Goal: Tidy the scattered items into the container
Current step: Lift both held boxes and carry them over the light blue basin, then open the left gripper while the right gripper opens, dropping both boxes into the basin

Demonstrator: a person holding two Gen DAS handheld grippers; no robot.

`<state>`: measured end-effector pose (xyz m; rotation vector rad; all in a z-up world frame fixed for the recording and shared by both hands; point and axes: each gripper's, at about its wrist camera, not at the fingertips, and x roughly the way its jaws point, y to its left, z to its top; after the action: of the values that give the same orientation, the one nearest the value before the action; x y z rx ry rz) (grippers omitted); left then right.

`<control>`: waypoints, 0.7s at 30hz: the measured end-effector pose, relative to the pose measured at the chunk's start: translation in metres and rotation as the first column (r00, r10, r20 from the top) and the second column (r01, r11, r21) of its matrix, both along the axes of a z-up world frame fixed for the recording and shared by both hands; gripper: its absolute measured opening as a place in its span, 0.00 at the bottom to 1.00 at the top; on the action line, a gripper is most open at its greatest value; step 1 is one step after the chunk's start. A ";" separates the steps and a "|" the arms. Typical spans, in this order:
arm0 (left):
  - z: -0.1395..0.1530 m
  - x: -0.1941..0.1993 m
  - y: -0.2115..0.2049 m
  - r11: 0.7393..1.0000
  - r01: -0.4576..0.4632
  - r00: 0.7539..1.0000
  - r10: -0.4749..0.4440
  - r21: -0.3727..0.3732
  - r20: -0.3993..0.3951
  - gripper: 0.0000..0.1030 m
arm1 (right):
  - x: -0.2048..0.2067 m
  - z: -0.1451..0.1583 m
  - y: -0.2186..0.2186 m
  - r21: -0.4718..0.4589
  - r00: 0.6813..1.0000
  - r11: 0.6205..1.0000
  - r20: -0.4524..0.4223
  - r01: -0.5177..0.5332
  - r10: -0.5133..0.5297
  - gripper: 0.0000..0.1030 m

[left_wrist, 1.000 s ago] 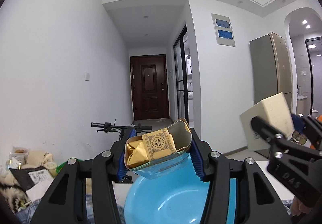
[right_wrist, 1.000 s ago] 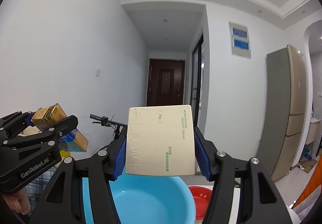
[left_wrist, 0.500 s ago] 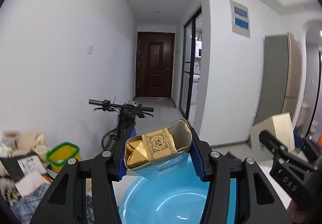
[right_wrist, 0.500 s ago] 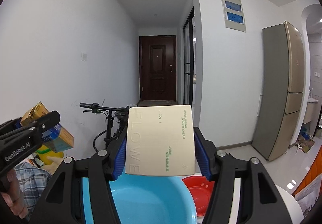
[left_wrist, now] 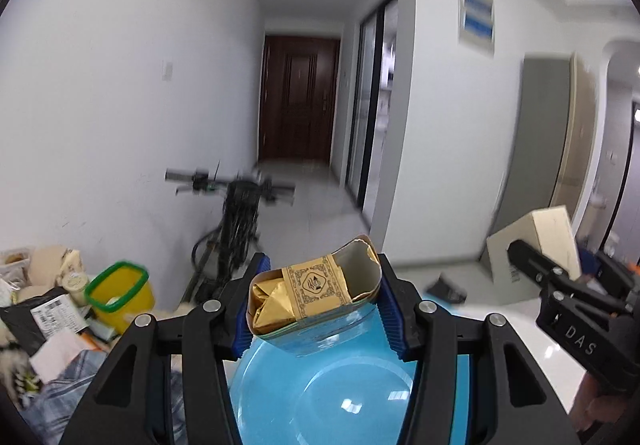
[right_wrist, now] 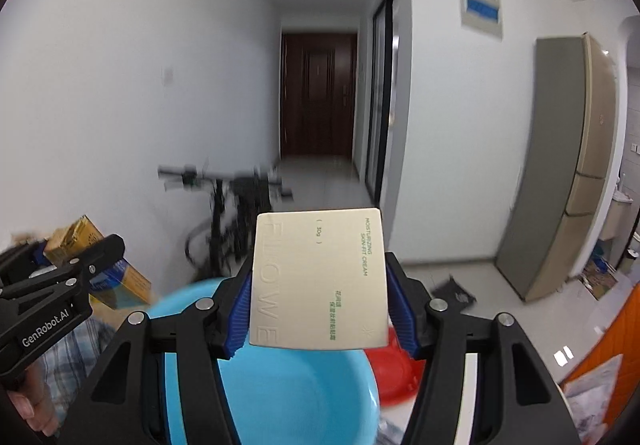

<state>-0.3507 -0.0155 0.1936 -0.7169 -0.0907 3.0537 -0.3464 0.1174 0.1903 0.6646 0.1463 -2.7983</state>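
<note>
Above the blue basin [left_wrist: 320, 397], left tool [left_wrist: 318, 299] clamps an opened pack [left_wrist: 312, 295] with a gold packet inside; right tool [right_wrist: 319, 287] clamps a cream box [right_wrist: 320, 277]. Basin interior looks bare.

The bicycle [right_wrist: 228, 213] is motion-blurred, and the blue basin [left_wrist: 320, 397] seems cut off below.

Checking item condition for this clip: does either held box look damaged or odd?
Yes. The blue carton in the left gripper has a torn-open top, with gold foil packets showing. The cream box in the right gripper looks intact.
</note>
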 end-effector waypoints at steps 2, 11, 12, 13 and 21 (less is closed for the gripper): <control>-0.001 -0.007 0.002 1.000 0.008 0.998 -0.007 -0.012 0.068 0.52 | -0.011 -0.001 -0.001 0.010 0.995 1.000 0.103 -0.019 0.018 0.55; -0.041 -0.041 0.010 0.998 0.061 0.836 -0.070 0.034 0.544 0.52 | -0.053 -0.028 -0.002 0.050 0.797 0.980 0.590 -0.192 0.126 0.55; -0.044 -0.041 0.015 0.997 0.080 0.820 -0.070 0.007 0.568 0.52 | -0.052 -0.030 -0.004 0.060 0.791 0.979 0.600 -0.194 0.119 0.55; -0.047 -0.041 0.021 0.995 0.094 0.811 -0.057 -0.033 0.582 0.52 | -0.053 -0.031 -0.005 0.065 0.780 0.979 0.616 -0.193 0.113 0.55; -0.058 -0.042 0.019 0.998 0.065 0.792 -0.041 -0.017 0.609 0.52 | -0.049 -0.049 -0.010 0.081 0.749 0.978 0.656 -0.191 0.092 0.55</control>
<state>-0.3922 0.0037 0.1357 -1.6479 -0.0111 2.6384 -0.3951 0.1071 0.1411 1.5463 0.2472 -2.2569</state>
